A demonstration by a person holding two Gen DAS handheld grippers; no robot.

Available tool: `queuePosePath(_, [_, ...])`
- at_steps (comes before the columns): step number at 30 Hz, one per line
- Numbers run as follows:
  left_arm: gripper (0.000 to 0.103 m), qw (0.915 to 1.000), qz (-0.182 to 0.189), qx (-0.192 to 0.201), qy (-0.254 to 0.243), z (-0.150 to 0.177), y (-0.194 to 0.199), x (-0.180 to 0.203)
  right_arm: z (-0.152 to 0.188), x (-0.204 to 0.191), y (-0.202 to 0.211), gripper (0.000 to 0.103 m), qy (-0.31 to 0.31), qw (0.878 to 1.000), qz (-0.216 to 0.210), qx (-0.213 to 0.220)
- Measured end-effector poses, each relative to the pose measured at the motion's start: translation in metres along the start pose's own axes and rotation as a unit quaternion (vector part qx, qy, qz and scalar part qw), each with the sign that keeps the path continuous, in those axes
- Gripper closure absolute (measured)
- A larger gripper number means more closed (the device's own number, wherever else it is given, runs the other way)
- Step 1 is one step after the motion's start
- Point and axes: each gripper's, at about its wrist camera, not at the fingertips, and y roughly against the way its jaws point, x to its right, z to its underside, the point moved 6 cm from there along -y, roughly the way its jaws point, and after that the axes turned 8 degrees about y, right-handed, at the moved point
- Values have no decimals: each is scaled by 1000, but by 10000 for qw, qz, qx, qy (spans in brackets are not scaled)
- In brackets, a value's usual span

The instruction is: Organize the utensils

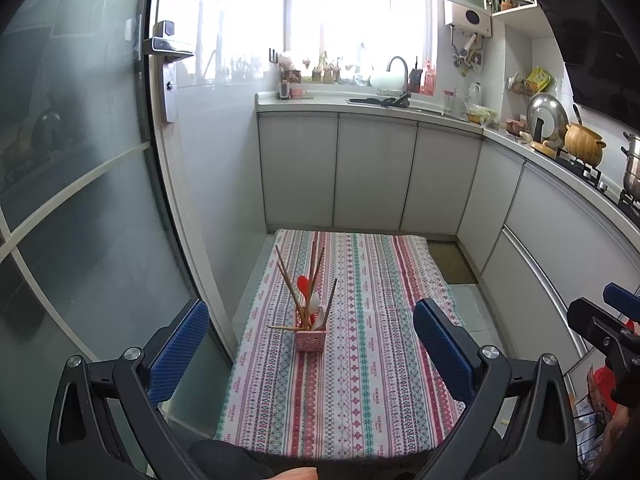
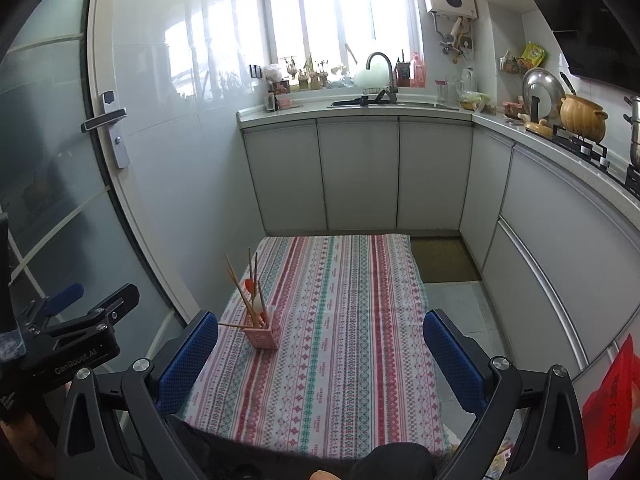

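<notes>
Two claws, left claw (image 1: 311, 344) and right claw (image 2: 320, 354), spread wide and empty, raised back from the worktop (image 1: 360, 380). Nothing gripped, likely because sorting looks done. Chopsticks (image 1: 310, 280) and spoons (image 1: 310, 296) standing bundled in pink holder (image 1: 311, 338), upright on left half of striped cloth; one chopstick poking sideways through holder's wall. Rest of cloth bare. Narrow kitchen beyond: white cabinets (image 2: 360, 172), sink under bright window, pots along right counter, frosted glass door on left.
</notes>
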Motion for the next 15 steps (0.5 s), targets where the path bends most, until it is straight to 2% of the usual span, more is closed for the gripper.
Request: queuePosePath(15, [0, 9999, 45, 87, -124, -3, 10, 7, 7, -4, 7, 0, 26, 9999, 90, 45])
